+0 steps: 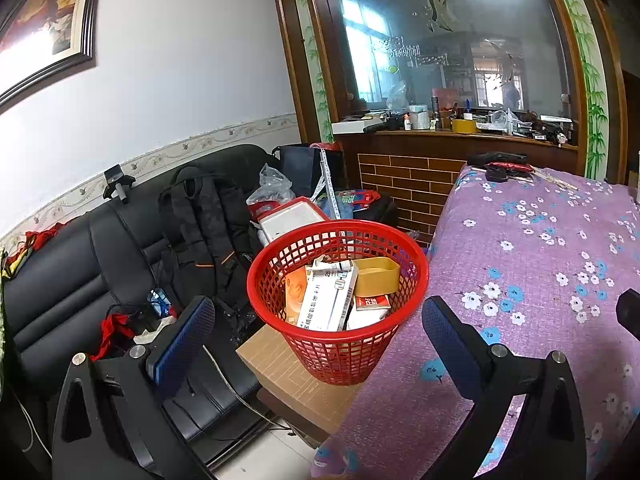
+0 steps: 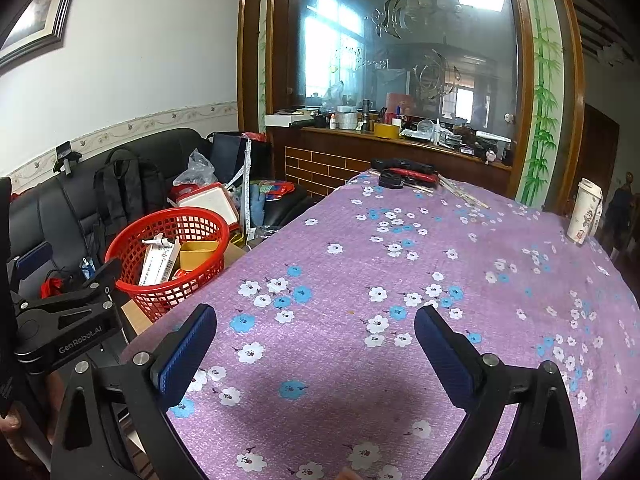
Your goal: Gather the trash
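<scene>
Trash basket contents clearer leftward; possibly paper cup rightward only

A white wall with a floral border backs a black sofa. A wood-framed glass partition reflects windows above a brick-faced counter. Pale floor tiles.

Red lattice basket beside purple tablecloth printed with white and blue flowers; yellow box inside basket; black sofa behind basket.
</scene>
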`<action>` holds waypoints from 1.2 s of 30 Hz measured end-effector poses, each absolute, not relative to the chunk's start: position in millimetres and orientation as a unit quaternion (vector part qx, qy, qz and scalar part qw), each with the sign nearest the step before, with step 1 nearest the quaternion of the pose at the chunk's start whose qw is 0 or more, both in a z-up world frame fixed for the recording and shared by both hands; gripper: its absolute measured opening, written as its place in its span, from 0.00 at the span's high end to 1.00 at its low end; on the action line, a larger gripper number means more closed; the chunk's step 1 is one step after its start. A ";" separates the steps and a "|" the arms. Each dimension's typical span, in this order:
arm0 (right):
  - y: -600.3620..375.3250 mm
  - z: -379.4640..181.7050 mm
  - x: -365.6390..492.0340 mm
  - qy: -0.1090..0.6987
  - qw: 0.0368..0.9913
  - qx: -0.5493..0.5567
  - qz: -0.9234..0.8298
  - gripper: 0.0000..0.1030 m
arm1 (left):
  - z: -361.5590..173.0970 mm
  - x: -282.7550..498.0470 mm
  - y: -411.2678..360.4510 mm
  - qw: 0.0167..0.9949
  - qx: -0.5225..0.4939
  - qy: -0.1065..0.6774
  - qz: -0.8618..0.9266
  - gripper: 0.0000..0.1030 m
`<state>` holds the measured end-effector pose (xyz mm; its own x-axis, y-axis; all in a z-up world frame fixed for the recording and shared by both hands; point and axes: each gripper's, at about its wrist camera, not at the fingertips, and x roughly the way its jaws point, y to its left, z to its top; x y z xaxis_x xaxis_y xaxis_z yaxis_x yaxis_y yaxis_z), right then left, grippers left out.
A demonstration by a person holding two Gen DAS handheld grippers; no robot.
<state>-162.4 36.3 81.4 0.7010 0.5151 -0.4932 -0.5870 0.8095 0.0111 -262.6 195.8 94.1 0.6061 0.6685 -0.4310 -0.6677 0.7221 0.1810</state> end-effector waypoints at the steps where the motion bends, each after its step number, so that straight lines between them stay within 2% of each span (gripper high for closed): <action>1: 36.3 81.3 -162.5 0.244 0.919 -0.074 0.300 0.02 | 94.1 -262.5 195.8 0.896 0.001 0.241 0.372 0.00; 36: 33.4 79.0 -161.6 0.250 0.919 -0.074 0.297 0.02 | 94.7 -263.5 195.2 0.897 0.005 0.242 0.369 0.00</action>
